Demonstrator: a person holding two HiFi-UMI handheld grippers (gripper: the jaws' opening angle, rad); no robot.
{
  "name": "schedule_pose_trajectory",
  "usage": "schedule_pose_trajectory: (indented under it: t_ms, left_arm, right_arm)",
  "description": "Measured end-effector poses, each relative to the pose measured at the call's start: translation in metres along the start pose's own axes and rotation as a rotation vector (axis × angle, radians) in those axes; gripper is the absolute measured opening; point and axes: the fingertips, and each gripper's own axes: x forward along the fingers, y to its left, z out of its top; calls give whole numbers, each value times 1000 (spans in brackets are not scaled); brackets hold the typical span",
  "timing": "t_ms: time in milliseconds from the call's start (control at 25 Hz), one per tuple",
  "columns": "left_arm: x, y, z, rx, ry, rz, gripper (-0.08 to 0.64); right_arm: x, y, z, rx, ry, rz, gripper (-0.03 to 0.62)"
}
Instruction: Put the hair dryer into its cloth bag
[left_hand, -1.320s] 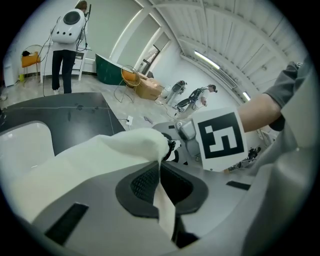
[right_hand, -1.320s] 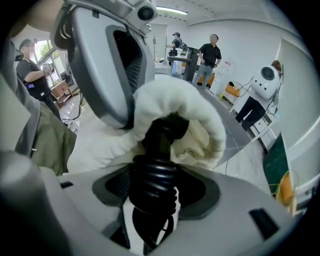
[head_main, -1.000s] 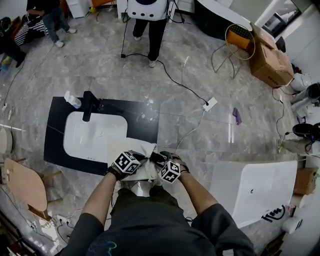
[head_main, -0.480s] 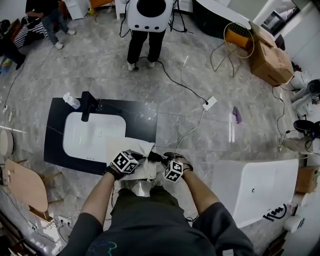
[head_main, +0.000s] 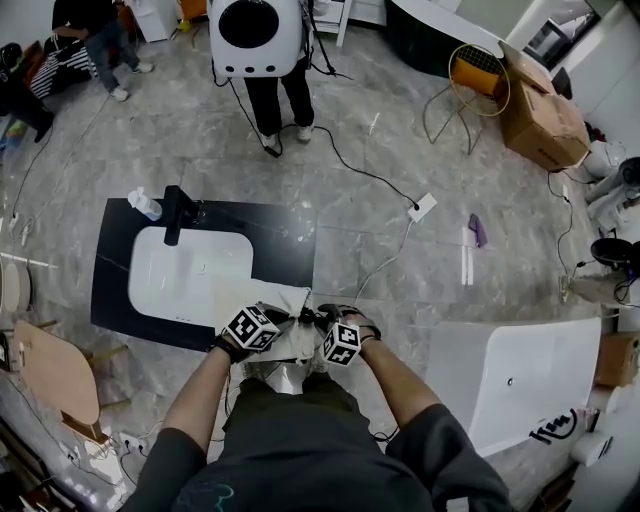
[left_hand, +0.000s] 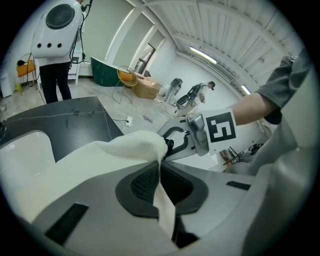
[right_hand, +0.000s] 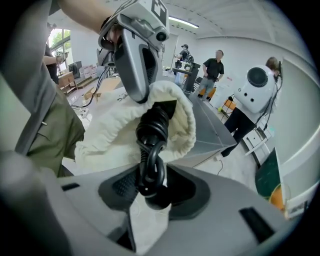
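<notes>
A white cloth bag (head_main: 277, 300) lies bunched at the front edge of the black counter (head_main: 285, 240). My left gripper (head_main: 281, 318) is shut on a fold of the bag's rim (left_hand: 159, 200) and holds the mouth up. A black coiled cord (right_hand: 151, 142) of the hair dryer sticks out of the bag's mouth (right_hand: 172, 115); the dryer's body is hidden inside. My right gripper (right_hand: 150, 187) has its jaws closing around that cord bundle, both pads touching it. In the head view the right gripper (head_main: 318, 322) sits close beside the left one.
A white sink (head_main: 190, 272) with a black faucet (head_main: 178, 210) and a small bottle (head_main: 145, 203) is set in the counter. A person with a white pack (head_main: 255, 40) stands beyond. A white panel (head_main: 510, 380) lies at right, a wooden seat (head_main: 50, 370) at left, cables across the floor.
The right gripper's jaws have narrowed onto the cord bundle. Both hands stayed at the bag. The person with the white pack walked left.
</notes>
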Motion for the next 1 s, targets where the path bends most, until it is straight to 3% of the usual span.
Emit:
schedule_pose_trajectory:
  t_ms: [480, 760, 1000]
  left_arm:
    - [7, -14, 14, 50, -4, -43, 11]
    - [8, -12, 8, 35, -1, -36, 11]
    - [14, -4, 1, 23, 7, -4, 11]
  right_arm:
    - [17, 3, 61, -125, -104, 29, 141]
    - [31, 5, 62, -80, -130, 29, 148]
    - [22, 1, 39, -6, -115, 36, 167]
